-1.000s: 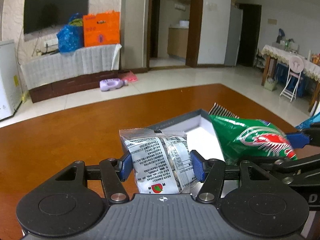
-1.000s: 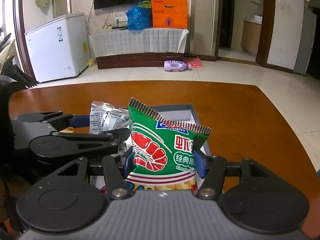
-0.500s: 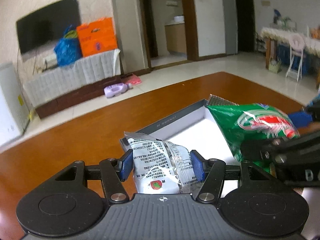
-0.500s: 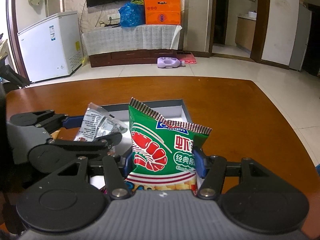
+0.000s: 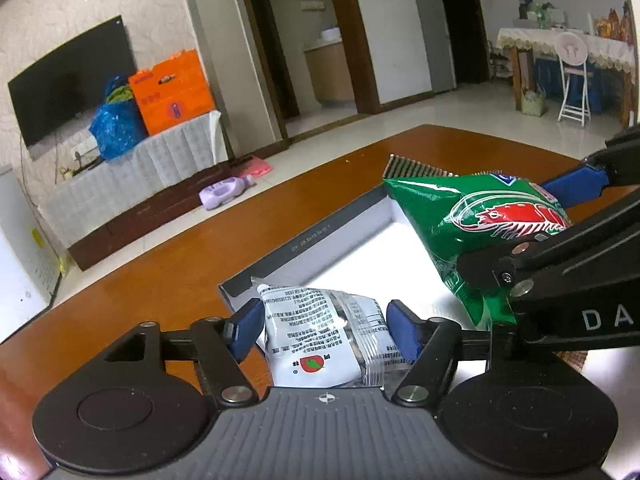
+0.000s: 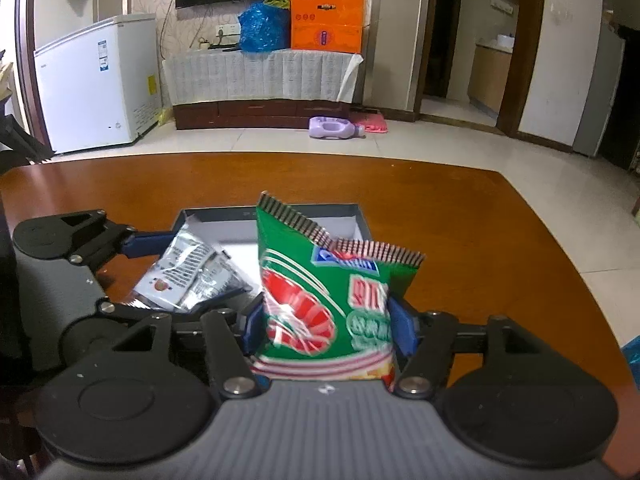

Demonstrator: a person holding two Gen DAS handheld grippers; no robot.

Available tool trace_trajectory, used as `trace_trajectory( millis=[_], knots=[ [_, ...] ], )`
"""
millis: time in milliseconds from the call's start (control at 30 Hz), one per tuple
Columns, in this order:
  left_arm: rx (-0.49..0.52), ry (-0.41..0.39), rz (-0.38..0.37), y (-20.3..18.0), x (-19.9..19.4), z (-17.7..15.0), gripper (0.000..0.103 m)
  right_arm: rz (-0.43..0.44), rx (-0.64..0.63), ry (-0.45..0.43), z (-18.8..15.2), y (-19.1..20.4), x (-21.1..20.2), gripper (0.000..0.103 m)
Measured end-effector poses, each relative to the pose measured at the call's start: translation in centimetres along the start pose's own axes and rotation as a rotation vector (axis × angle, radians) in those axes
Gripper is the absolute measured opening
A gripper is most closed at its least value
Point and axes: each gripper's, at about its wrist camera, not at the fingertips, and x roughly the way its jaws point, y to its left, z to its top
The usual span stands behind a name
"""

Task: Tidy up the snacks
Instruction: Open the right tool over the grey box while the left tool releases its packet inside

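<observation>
My left gripper (image 5: 322, 330) is shut on a silver-white snack packet (image 5: 324, 340) and holds it low over the near left corner of an open grey box with a white inside (image 5: 304, 242). My right gripper (image 6: 326, 326) is shut on a green shrimp-chips bag (image 6: 320, 300), upright over the box's near edge (image 6: 312, 210). In the left wrist view the green bag (image 5: 480, 216) hangs over the box at the right. In the right wrist view the silver packet (image 6: 188, 276) tilts down into the box at the left.
The box sits on a brown wooden table (image 6: 480, 248). Beyond the table are a tiled floor, a white freezer (image 6: 96, 84), a covered TV cabinet (image 6: 260, 76) with orange and blue bags, and a purple bottle (image 6: 334, 128) on the floor.
Both grippers have lowered toward the box with their packets. The silver packet has tipped from upright to lying down inside the box's left part. The green bag has come nearer the box.
</observation>
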Motion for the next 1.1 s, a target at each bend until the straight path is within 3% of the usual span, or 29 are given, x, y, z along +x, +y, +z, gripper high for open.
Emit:
trace_trajectory(
  millis=[67, 233, 500, 1100],
  knots=[
    [0.016, -0.014, 0.001, -0.3, -0.4, -0.1, 0.086, 0.000, -0.007, 0.002, -0.2, 0.2, 0.1, 0.070],
    [0.057, -0.028, 0.028, -0.7, -1.4, -0.2, 0.099, 0.013, -0.017, -0.022, -0.2, 0.5, -0.1, 0.087],
    [0.070, -0.036, 0.020, 0.4, -3.5, -0.5, 0.101, 0.008, -0.013, -0.076, 0.3, 0.7, -1.3, 0.090],
    [-0.014, -0.022, -0.016, 3.2, -6.2, -1.2, 0.103, 0.025, 0.073, -0.089, -0.3, -1.2, -3.7, 0.091]
  ],
)
